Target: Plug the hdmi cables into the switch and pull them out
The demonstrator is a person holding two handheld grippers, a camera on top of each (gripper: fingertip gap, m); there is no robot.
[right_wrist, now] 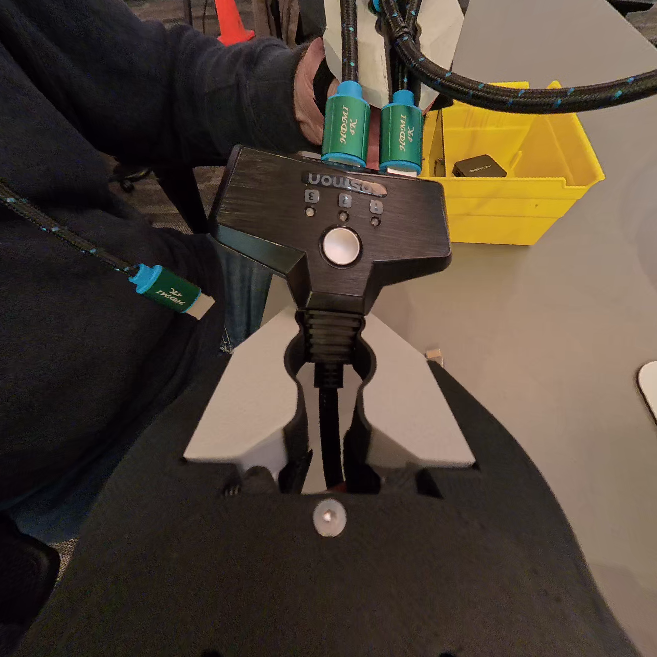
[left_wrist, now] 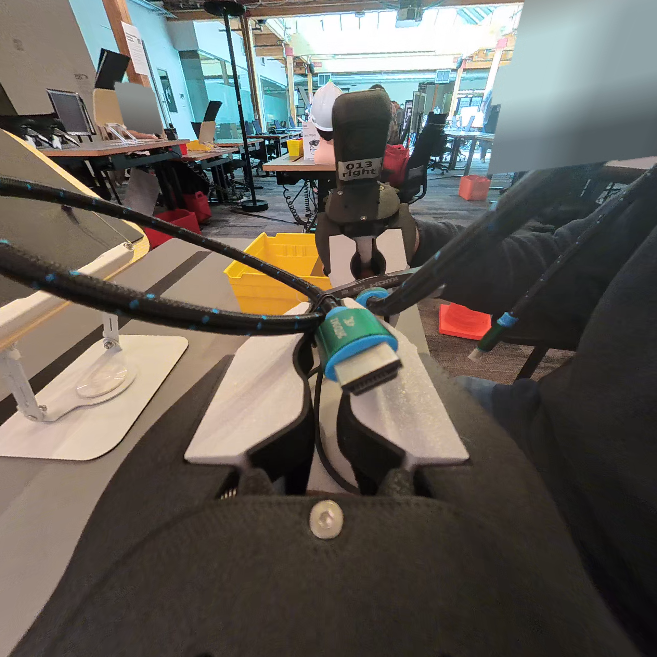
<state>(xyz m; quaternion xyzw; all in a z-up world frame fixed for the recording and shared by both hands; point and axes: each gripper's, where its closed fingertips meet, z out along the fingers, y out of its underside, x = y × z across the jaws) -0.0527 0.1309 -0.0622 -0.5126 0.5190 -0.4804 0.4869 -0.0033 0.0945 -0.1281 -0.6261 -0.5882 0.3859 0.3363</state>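
Note:
My right gripper (right_wrist: 334, 320) is shut on the ribbed cable collar of the black HDMI switch (right_wrist: 330, 227) and holds it above the table edge. Two green plugs (right_wrist: 345, 128) (right_wrist: 401, 133) sit in its far ports. A third green plug (right_wrist: 170, 289) hangs loose at the left. My left gripper (left_wrist: 330, 313) is shut on the braided black cables (left_wrist: 160, 302) just behind the switch (left_wrist: 373, 282), which shows edge-on there. A loose green plug (left_wrist: 359, 350) rests on its right finger. The left gripper also shows in the right wrist view (right_wrist: 377, 46). The right gripper (left_wrist: 362, 249) faces it.
A yellow bin (left_wrist: 270, 270) stands on the grey table (right_wrist: 533, 320) beyond the switch, with a small black box (right_wrist: 478, 167) inside. A white stand (left_wrist: 89, 391) is at the left. An orange cone (left_wrist: 462, 320) sits on the floor. A person's dark sleeve (right_wrist: 142, 89) is close. Across from one pair of fingers to the other is roughly 10 cm.

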